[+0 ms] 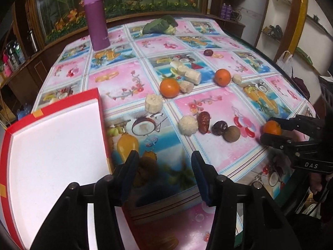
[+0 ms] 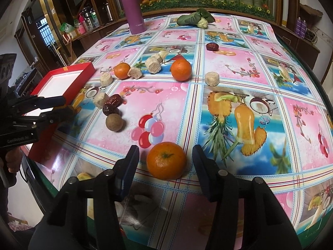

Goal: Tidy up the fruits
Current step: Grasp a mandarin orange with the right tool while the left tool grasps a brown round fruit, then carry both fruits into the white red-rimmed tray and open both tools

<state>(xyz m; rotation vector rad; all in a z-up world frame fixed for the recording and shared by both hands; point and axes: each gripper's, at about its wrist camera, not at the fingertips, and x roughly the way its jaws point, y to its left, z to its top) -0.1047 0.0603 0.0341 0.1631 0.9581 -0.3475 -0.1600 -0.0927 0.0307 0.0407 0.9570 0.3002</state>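
Note:
An orange tangerine (image 2: 166,160) lies on the table between the open fingers of my right gripper (image 2: 165,162); neither finger touches it. It also shows in the left wrist view (image 1: 272,127) between the right gripper's fingers (image 1: 278,140). My left gripper (image 1: 165,162) is open and empty, beside the red box with a white inside (image 1: 52,156). Two more tangerines (image 1: 169,88) (image 1: 222,77), red dates (image 1: 203,121), a brown round fruit (image 1: 231,133) and several pale cut pieces (image 1: 153,103) lie mid-table.
A purple flask (image 1: 96,18) stands at the far left of the table. A leafy green vegetable (image 1: 161,25) lies at the far edge. A lone date (image 1: 208,52) lies beyond the fruit. The patterned tablecloth (image 1: 116,79) covers the table.

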